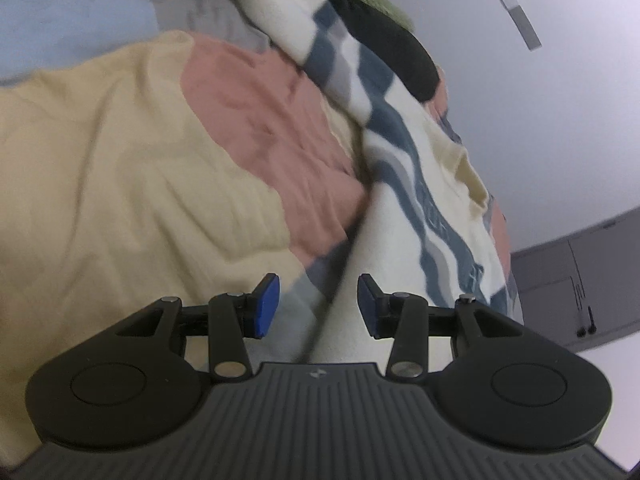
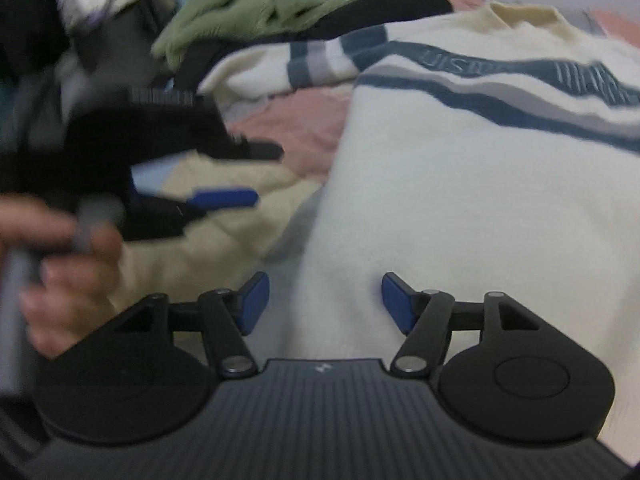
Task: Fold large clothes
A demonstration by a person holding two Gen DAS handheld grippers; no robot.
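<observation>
While the cream sweater (image 2: 460, 208) lies spread across the bed, over a quilt (image 1: 120, 168) of pale yellow and dusty pink patches, both claws hang just above it with nothing between their pads; the left claw (image 1: 318, 306) stands partly apart over the sweater's near edge, and the right claw (image 2: 324, 304) stands wider apart over the plain cream body of the garment — no cloth is pinched by either.

As a judgement, the sweater will handle as a soft, fairly light, limp thing: a fuzzy, fleecy knit that sags and drapes when lifted, not slippery, with no stiffness to hold a crease; a thin pinch may slide off a single layer, so a hem, side seam or shoulder looks the safest place to take hold, two corners at once to keep the fold even.

Navy and grey wavy bands cross its chest and sleeve, with blurred lettering woven into one band; the neck is ribbed. Beyond it a green fleecy garment (image 2: 256, 4) sits bunched on a black garment (image 2: 380, 8). In the right wrist view a hand (image 2: 60, 272) grips the left tool's handle.
</observation>
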